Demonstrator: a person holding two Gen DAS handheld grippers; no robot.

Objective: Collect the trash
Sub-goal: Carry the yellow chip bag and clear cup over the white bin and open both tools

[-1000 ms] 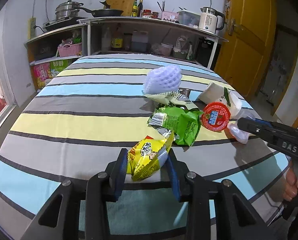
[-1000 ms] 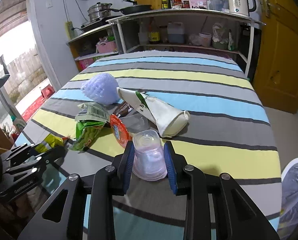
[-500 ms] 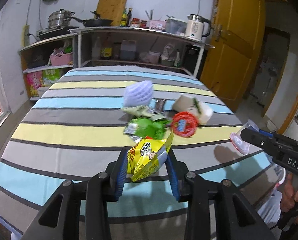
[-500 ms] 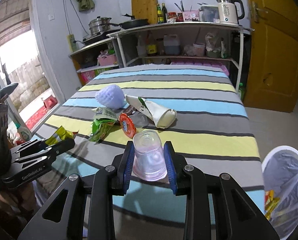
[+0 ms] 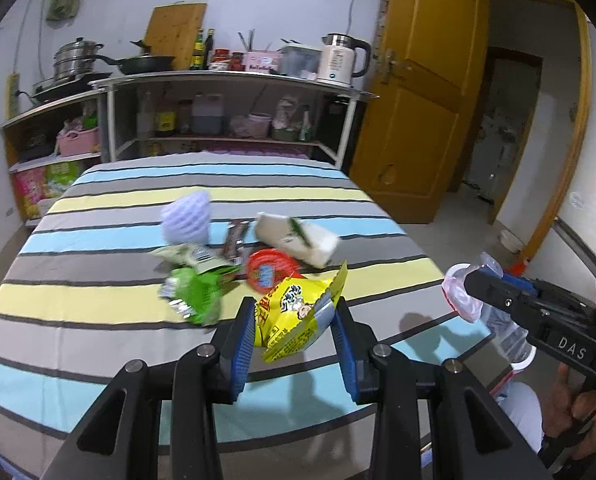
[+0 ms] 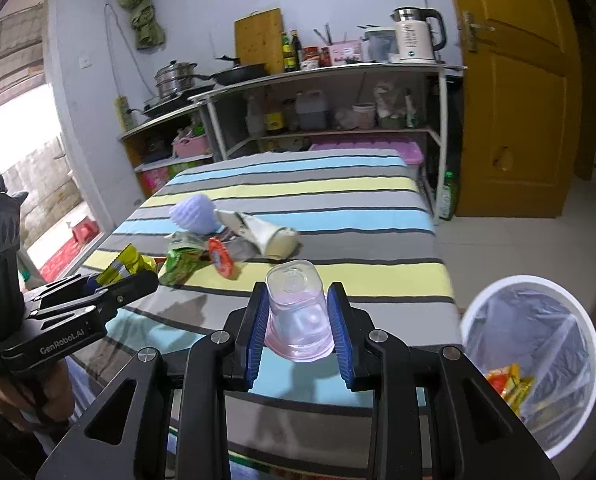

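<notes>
Table [image 5: 98, 308]: we saw a striped cloth of blue, grey and yellow bands covering it, with a cluster of litter near its middle.
Bin [image 6: 473, 320]: we found a white-rimmed bin with a clear liner on the floor, off the table's corner to the right of the right gripper; yellow and red wrappers already lay inside it.
Left gripper [image 5: 294, 334]: we held it above the near part of the table, its blue pads pressed against both sides of the yellow snack bag [image 5: 296, 316]. In the right wrist view it showed at the left edge [image 6: 114, 280].
Right gripper [image 6: 298, 326]: we held it over the table's near edge, pads clamped on the plastic cup [image 6: 298, 312]. It appeared at the right in the left wrist view [image 5: 473, 292].
Yellow snack bag: it sat crumpled between the left pads, its top sticking up past the fingertips, lifted clear of the cloth.
Plastic cup: clear with a pink tint, it lay squeezed between the right pads, base pointing away from the camera, off the table.
Paper cone [image 5: 298, 238]: white wrapper with a green mark, lying on its side beyond the red lid.
Foam net [image 5: 186, 220]: pale lilac, on the cloth at the far left of the pile.
Green wrapper [image 5: 196, 294]: blurred, lying just left of the left gripper's tips.
Red lid [image 5: 272, 270]: round, tilted, between the green wrapper and the paper cone.
Dark wrapper [image 5: 236, 236]: small, between the foam net and the cone.
</notes>
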